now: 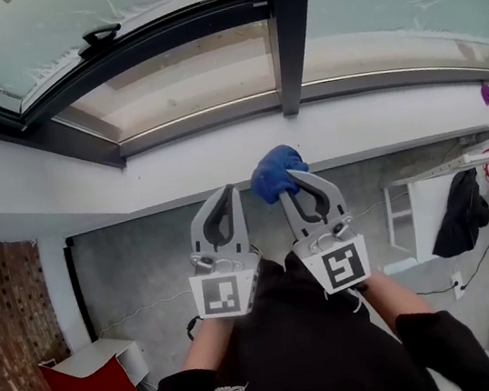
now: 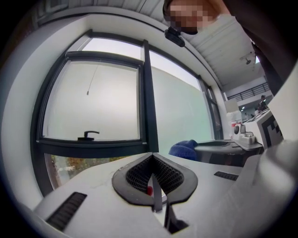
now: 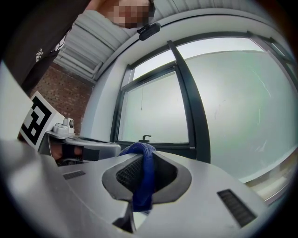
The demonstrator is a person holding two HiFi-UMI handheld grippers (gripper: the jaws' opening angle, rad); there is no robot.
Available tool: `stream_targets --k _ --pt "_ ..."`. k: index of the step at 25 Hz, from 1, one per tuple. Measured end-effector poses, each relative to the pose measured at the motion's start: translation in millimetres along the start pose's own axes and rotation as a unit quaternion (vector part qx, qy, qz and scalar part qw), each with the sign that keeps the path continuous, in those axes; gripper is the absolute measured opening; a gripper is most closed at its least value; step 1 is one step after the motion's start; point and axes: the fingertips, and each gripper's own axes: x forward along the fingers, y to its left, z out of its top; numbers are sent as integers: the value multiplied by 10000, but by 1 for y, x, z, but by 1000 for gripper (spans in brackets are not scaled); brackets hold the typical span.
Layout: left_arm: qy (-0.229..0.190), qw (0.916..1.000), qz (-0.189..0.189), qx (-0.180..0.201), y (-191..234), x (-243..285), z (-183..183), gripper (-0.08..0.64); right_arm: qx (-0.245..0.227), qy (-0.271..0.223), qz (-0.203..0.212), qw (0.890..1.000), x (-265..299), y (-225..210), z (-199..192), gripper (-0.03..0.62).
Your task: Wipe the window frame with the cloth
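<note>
Two grippers raised just below the dark window frame (image 1: 291, 35)
Under the frame's upright bar, the right gripper (image 1: 295, 177) pinches the blue cloth (image 1: 275, 170), which bunches up past its tips toward the frame; the left gripper (image 1: 225, 190), also beneath the frame, has its jaws pressed together on nothing

cloth (image 3: 143, 181) end hidden in right gripper (image 3: 145, 157) jaws; window frame (image 1: 291, 31) cropped at top
</note>
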Motion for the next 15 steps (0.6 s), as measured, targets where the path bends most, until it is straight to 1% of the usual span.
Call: stream_targets --k 4,10,15 --pt "-166 9998 -78 56 4 -5 10 5 -115 -53 23 9999 8 15 9 21" --pt "-370 9992 -108 46 25 -17 19 5 -183 -114 79 9997 18 43 17 21" --pt "-475 9988 -58 -95 54 -18 22 5 -283 -123 99 9995 40 60 17 22"
